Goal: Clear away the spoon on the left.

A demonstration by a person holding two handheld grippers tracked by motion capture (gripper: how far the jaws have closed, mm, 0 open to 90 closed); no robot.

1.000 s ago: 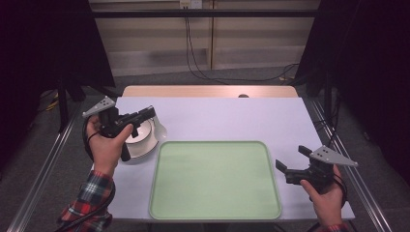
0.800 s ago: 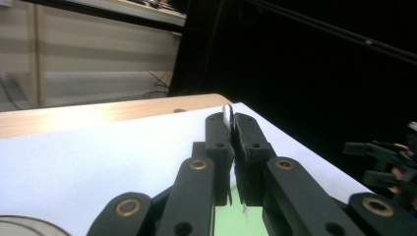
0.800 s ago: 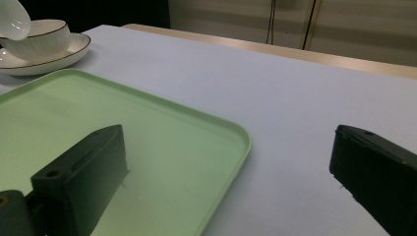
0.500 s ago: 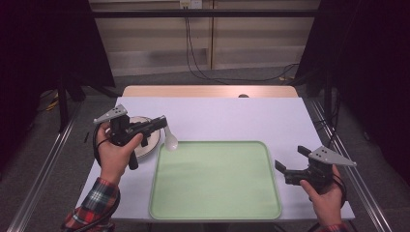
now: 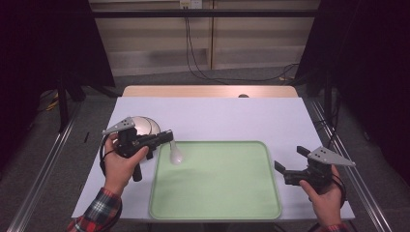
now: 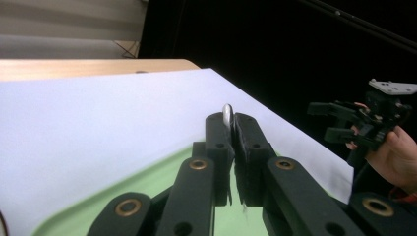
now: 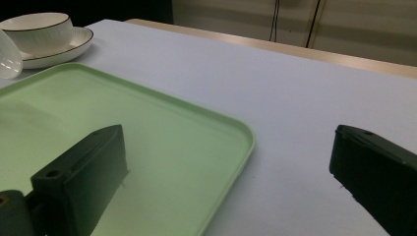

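Left tongs: clamped on white spoon, bowl hanging over left rim of green tray. Right tongs: jaws apart, empty, beside tray's right edge. Bowl on saucer, behind, on worktop.

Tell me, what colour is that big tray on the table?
Pale green. The tray shows best in the high view.

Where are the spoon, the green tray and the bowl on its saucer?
spoon (image 5: 176, 155): high view, its white scoop.
green tray (image 5: 217, 212): high view, near rim.
bowl (image 7: 42, 33): right gripper view, outer wall.
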